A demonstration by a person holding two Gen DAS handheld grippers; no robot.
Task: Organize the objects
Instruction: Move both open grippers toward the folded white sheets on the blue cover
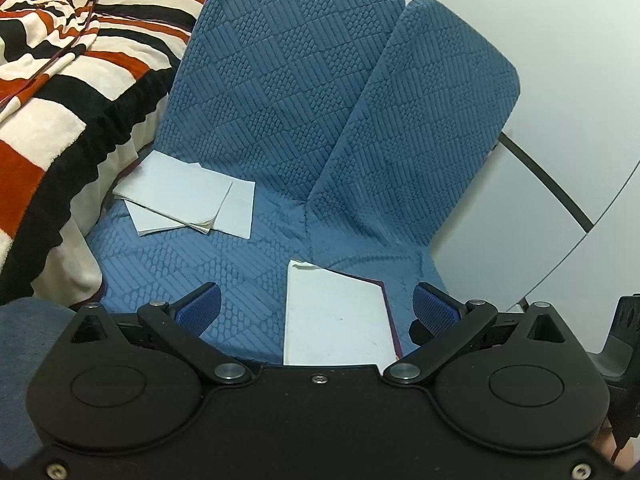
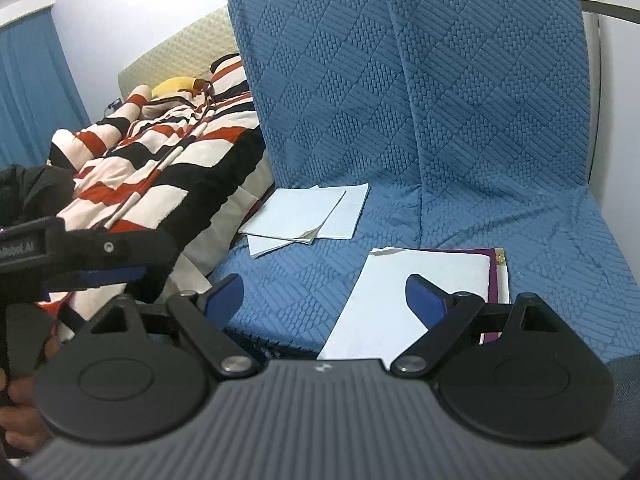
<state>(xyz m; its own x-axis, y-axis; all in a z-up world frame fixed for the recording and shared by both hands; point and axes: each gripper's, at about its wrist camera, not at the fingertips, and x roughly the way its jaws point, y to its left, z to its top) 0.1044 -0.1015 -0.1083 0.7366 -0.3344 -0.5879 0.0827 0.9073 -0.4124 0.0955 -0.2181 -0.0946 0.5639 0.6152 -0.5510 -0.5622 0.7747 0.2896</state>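
A white booklet (image 1: pixel 336 320) (image 2: pixel 380 312) with a purple cover (image 2: pixel 494 276) lies flat at the front of the blue chair seat (image 1: pixel 248 256) (image 2: pixel 304 280). Farther back on the left of the seat rests a loose stack of white paper sheets (image 1: pixel 180 196) (image 2: pixel 300 216), fanned and slightly askew. My left gripper (image 1: pixel 316 294) hovers open above the booklet's near end, pads apart from it. My right gripper (image 2: pixel 325 286) is also open, its right fingertip over the booklet and nothing pinched. The left gripper's blue pad (image 2: pixel 112 274) shows side-on at the left edge of the right wrist view.
The blue textured cover runs up the chair back (image 1: pixel 280 100) (image 2: pixel 440 100). A bed with a red, black and cream striped blanket (image 1: pixel 48 100) (image 2: pixel 160 168) presses against the chair's left side, a yellow cushion (image 2: pixel 176 84) behind. White panels (image 1: pixel 560 80) stand on the right.
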